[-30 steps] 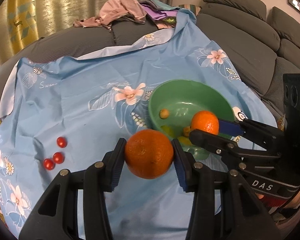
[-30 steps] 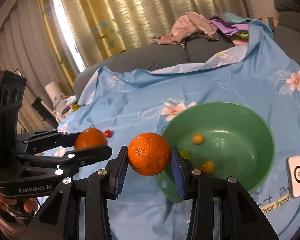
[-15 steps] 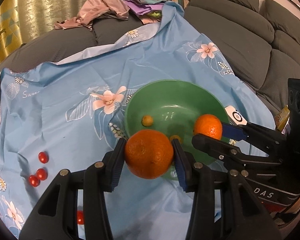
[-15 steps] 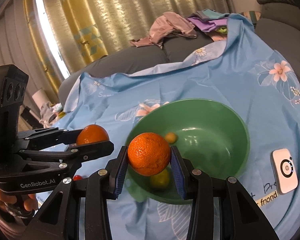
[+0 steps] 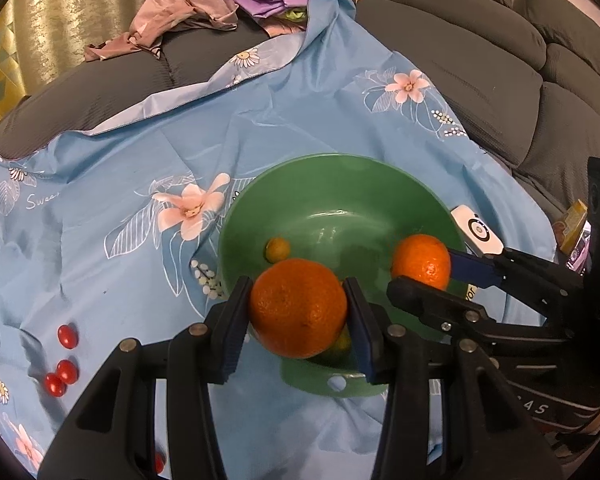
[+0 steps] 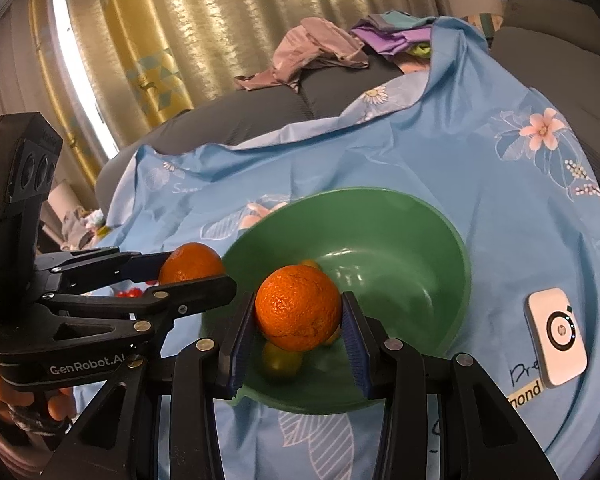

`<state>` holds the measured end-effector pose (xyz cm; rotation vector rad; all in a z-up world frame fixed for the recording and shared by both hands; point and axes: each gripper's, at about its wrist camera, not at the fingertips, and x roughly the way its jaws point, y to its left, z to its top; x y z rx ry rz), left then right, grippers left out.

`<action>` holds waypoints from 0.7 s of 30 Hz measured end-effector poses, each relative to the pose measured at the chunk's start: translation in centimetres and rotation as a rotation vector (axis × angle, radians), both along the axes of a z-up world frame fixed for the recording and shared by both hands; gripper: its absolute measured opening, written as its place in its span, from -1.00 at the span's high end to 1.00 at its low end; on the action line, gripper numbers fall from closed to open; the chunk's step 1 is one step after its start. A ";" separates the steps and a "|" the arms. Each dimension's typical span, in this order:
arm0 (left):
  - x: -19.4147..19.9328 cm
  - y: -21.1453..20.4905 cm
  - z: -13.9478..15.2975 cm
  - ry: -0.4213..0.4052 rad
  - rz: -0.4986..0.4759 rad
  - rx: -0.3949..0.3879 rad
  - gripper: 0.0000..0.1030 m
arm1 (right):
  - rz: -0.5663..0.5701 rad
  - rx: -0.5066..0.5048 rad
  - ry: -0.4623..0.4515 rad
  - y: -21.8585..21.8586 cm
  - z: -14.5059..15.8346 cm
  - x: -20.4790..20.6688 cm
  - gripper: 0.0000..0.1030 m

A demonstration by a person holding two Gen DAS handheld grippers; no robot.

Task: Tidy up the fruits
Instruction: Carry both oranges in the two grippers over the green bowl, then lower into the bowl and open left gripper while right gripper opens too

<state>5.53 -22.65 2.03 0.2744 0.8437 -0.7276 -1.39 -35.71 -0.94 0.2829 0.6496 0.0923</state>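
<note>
My left gripper (image 5: pixel 298 314) is shut on an orange (image 5: pixel 298 308) and hangs over the near left rim of the green bowl (image 5: pixel 340 172). My right gripper (image 6: pixel 298 314) is shut on a second orange (image 6: pixel 298 306), held over the bowl's near side (image 6: pixel 452 260). In the left wrist view the right gripper (image 5: pixel 424 270) reaches in from the right with its orange (image 5: pixel 420 260); in the right wrist view the left gripper (image 6: pixel 188 270) comes in from the left with its orange (image 6: pixel 190 262). A small yellow-orange fruit (image 5: pixel 277 249) and yellow-green ones (image 6: pixel 280 360) lie inside the bowl.
The bowl stands on a blue flowered cloth (image 5: pixel 140 160) spread over a grey sofa (image 5: pixel 500 60). Three red cherry tomatoes (image 5: pixel 66 356) lie on the cloth at left. A white device (image 6: pixel 556 336) lies right of the bowl. Clothes (image 5: pixel 188 12) are piled at the back.
Both grippers have carried their oranges toward the bowl and slightly down; the bowl has grown larger and now sits under both oranges. The grips are unchanged.
</note>
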 end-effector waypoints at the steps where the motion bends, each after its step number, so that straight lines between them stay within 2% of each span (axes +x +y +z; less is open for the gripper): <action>1: 0.1 -0.1 -0.1 0.001 0.001 0.002 0.12 | -0.005 0.000 0.003 -0.1 -0.1 0.1 0.15; 21: 1.3 -1.7 -2.1 0.016 -0.016 0.069 0.12 | -0.040 -0.013 0.034 -1.1 -1.1 0.8 0.15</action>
